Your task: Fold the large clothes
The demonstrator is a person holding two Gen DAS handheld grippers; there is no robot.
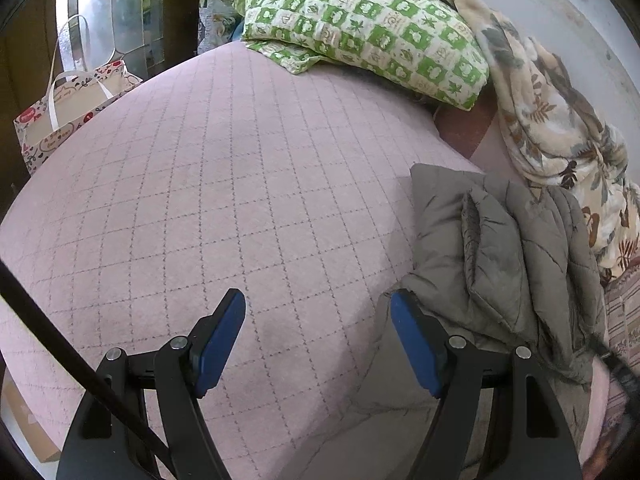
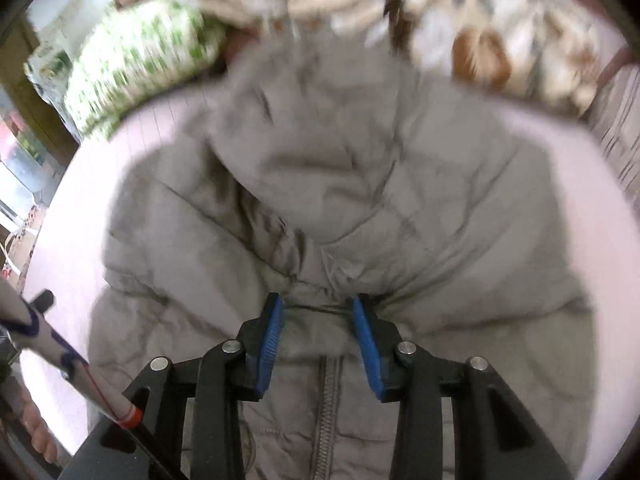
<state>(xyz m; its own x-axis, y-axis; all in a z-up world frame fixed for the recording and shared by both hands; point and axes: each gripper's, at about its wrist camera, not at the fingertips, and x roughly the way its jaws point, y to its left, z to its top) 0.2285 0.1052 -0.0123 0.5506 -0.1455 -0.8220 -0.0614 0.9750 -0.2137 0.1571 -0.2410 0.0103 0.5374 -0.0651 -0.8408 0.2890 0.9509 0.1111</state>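
A grey puffer jacket (image 2: 328, 184) lies bunched on the pink quilted bed cover (image 1: 208, 184). In the right wrist view, blurred by motion, my right gripper (image 2: 318, 312) is shut on a gathered fold of the jacket just above its zipper (image 2: 328, 400), and creases in the fabric run toward the pads. In the left wrist view the jacket (image 1: 500, 248) is a crumpled heap at the right. My left gripper (image 1: 318, 304) stands open over bare cover, with its right fingertip (image 1: 404, 312) at the jacket's left edge and nothing between the pads.
A green-and-white checked pillow (image 1: 360, 24) lies at the head of the bed. A floral blanket (image 1: 560, 136) is heaped along the wall side, right of the jacket. A patterned paper bag (image 1: 60, 120) stands off the bed's left edge. A black cable (image 1: 72, 360) crosses the lower left.
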